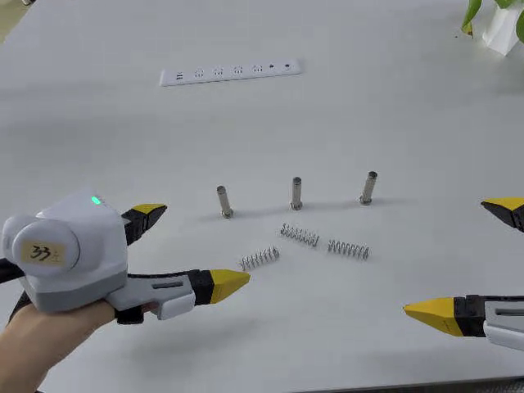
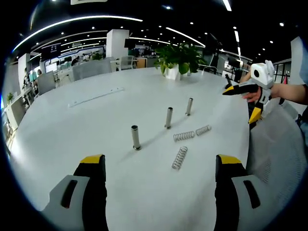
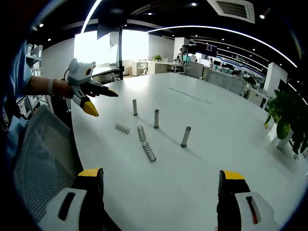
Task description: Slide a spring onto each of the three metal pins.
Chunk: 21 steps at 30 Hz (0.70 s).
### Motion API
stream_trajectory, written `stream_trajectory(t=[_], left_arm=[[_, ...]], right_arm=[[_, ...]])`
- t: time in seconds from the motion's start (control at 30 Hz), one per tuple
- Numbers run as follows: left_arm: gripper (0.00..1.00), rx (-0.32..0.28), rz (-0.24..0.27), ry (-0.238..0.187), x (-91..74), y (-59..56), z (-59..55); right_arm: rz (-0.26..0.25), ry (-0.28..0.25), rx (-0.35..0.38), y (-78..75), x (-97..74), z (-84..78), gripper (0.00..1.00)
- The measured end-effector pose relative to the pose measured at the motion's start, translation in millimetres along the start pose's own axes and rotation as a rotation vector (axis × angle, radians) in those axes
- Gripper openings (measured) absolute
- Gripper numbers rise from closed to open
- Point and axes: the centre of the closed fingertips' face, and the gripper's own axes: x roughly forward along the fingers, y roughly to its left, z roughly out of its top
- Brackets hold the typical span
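Three metal pins stand upright in a row on the white table: left pin (image 1: 224,201), middle pin (image 1: 296,193), right pin (image 1: 368,187). Just in front of them lie three loose springs: one (image 1: 259,259), a second (image 1: 300,235) and a third (image 1: 349,249). My left gripper (image 1: 192,246) is open at the near left, its yellow tips short of the nearest spring (image 2: 179,158) and the left pin (image 2: 135,137). My right gripper (image 1: 463,258) is open at the near right, apart from the springs; a spring (image 3: 148,151) and a pin (image 3: 185,136) lie ahead of it.
A white power strip (image 1: 230,72) lies at the back of the table. A potted plant (image 1: 499,24) stands at the far right corner. The table's front edge (image 1: 327,386) runs close below the grippers. A mesh chair (image 3: 43,154) is beside the table.
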Motion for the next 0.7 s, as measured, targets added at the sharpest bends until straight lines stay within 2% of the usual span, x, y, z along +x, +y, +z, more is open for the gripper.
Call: stream_trajectory(t=[0.37, 0.6, 0.7], left_arm=[[0.86, -0.006, -0.037, -0.004, -0.4, -11.8, -8.2], [0.77, 0.012, -0.049, -0.029, 3.9, -18.7, -4.1], [0.7, 0.027, -0.058, -0.024, 6.2, -20.4, -5.7]], right_arm=[[0.006, 0.0, 0.003, 4.5, 1.3, -1.1, 0.99], [-0.002, -0.003, 0.013, 3.3, -0.8, -3.6, 0.99], [-0.003, -0.001, 0.016, 3.5, -1.5, -4.9, 0.99]])
